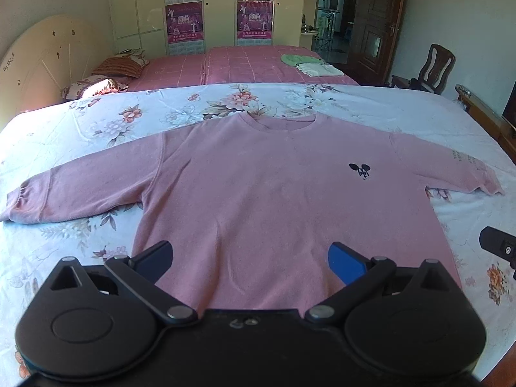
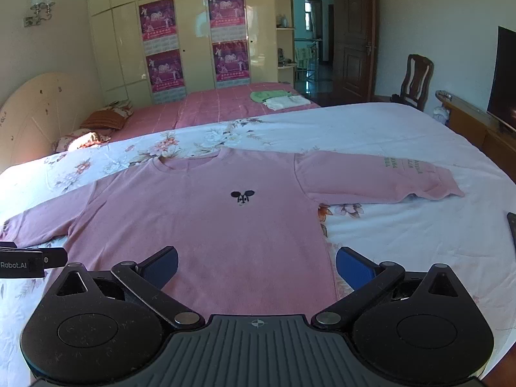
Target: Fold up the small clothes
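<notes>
Sweater (image 1: 258, 193) laid flat on the bed (image 1: 371, 109), unfolded
Left gripper (image 1: 250, 262) and right gripper (image 2: 256, 267) are held released above its hem; uneven pinches could skew the fold

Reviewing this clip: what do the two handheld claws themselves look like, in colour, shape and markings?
Both are matte black, each with two round hubs and angled link bars joined by silver pivot pins, ending in blue finger pads. The left claw has a smooth base; seen from the right wrist, its side reads "Robot.AI". The right claw has a ribbed grey base with a small crosshair mark.
</notes>
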`<control>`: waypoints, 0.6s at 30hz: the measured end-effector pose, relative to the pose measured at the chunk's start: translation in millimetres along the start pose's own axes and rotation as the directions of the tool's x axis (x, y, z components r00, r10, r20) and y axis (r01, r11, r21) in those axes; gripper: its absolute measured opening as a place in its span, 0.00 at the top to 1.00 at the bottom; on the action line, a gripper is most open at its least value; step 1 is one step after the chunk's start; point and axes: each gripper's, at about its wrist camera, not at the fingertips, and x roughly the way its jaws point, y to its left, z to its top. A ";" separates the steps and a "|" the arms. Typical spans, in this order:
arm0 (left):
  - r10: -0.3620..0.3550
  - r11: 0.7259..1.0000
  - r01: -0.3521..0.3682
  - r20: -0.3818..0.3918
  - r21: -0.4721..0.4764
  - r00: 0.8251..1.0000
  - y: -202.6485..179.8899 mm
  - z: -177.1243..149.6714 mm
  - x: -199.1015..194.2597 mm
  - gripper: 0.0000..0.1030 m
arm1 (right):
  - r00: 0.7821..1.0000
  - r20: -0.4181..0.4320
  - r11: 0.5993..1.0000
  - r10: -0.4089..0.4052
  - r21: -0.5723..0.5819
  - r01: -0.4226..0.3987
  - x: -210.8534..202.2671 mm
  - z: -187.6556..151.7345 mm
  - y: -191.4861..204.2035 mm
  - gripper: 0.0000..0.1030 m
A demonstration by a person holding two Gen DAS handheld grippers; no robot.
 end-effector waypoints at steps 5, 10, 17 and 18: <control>0.000 1.000 0.000 0.018 0.002 1.000 -10.5 12.3 24.4 0.00 | 1.000 0.007 1.000 -0.017 -0.009 0.017 27.2 15.7 -17.3 0.00; 0.068 0.997 -0.068 -0.009 -0.027 0.998 -27.1 31.9 55.2 0.00 | 1.000 0.007 1.000 -0.027 0.013 0.027 64.3 32.9 -56.4 0.00; 0.079 0.994 -0.082 -0.041 -0.075 0.996 -58.8 58.6 107.6 0.04 | 0.997 -0.004 0.993 -0.079 0.091 0.079 119.9 54.4 -142.6 0.01; 0.074 0.994 -0.077 -0.047 -0.072 0.996 -66.5 61.1 115.8 0.07 | 0.996 -0.006 0.991 -0.092 0.100 0.092 126.3 56.5 -154.7 0.01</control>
